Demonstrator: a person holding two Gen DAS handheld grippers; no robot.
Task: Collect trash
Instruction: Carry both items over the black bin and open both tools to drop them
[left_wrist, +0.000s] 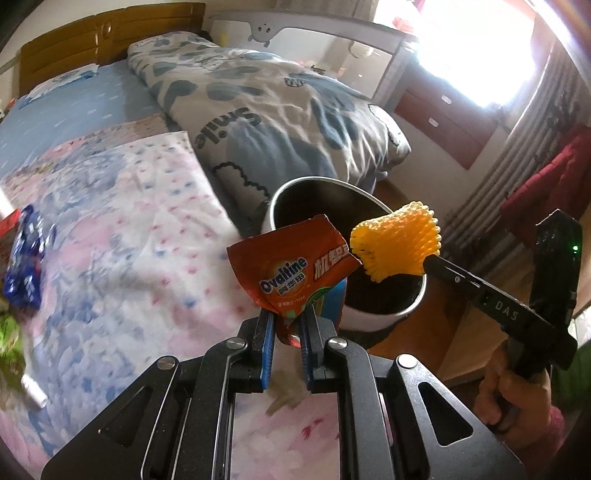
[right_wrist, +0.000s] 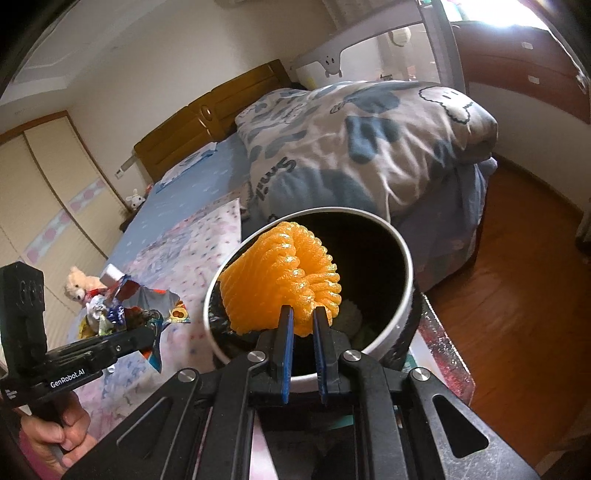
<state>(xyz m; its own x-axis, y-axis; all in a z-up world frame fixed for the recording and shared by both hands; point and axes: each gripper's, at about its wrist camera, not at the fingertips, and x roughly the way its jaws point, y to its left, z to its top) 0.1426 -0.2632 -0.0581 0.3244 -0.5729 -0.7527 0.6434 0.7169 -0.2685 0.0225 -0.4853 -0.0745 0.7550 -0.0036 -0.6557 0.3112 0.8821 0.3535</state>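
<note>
1. Left tongs (left_wrist: 287, 320) clench an orange Ovaltine wrapper (left_wrist: 295, 269) just beside the bin's rim.
2. Right tongs (right_wrist: 303, 320) clench a yellow foam fruit net (right_wrist: 284, 273) over the black-lined trash bin (right_wrist: 404, 258).
3. More wrappers (left_wrist: 26, 258) lie on the bed (left_wrist: 122, 229).

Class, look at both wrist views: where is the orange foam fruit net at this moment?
The orange foam net is pinched in the right gripper, held over the open mouth of the bin beside the bed, just right of the Ovaltine wrapper.
</note>
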